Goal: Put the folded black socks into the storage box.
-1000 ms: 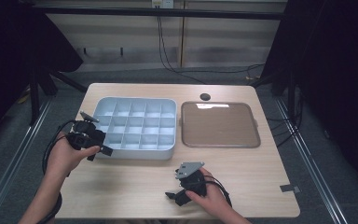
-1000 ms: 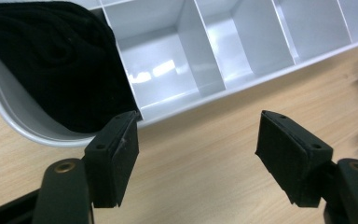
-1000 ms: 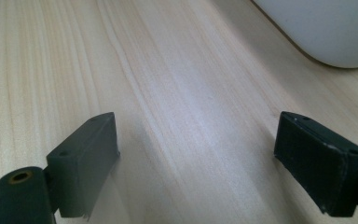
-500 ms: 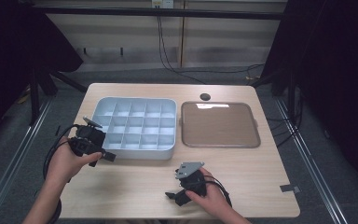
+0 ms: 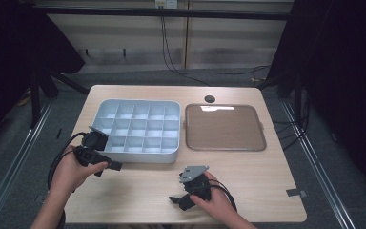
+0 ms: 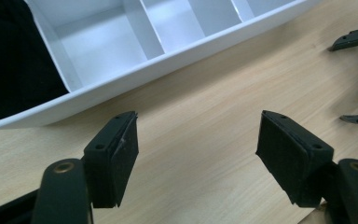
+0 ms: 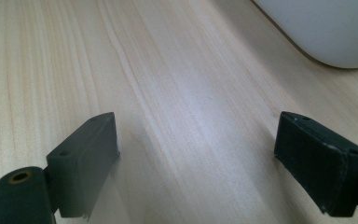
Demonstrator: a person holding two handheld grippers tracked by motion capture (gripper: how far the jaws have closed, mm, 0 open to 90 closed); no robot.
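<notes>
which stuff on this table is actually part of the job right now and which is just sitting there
In the job:
- left gripper, jaws open, empty, beside the tray's near left corner
- white compartment tray, its cells in view empty
- right gripper, jaws open, empty, over bare wood

Lying about:
- brown tray, right of the white one
- small dark round thing near the table's far edge

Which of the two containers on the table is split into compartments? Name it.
The white tray on the left, beside the left tool: a grid of dividers splits it into many small cells. The brown tray to its right is one flat, undivided surface.
</notes>
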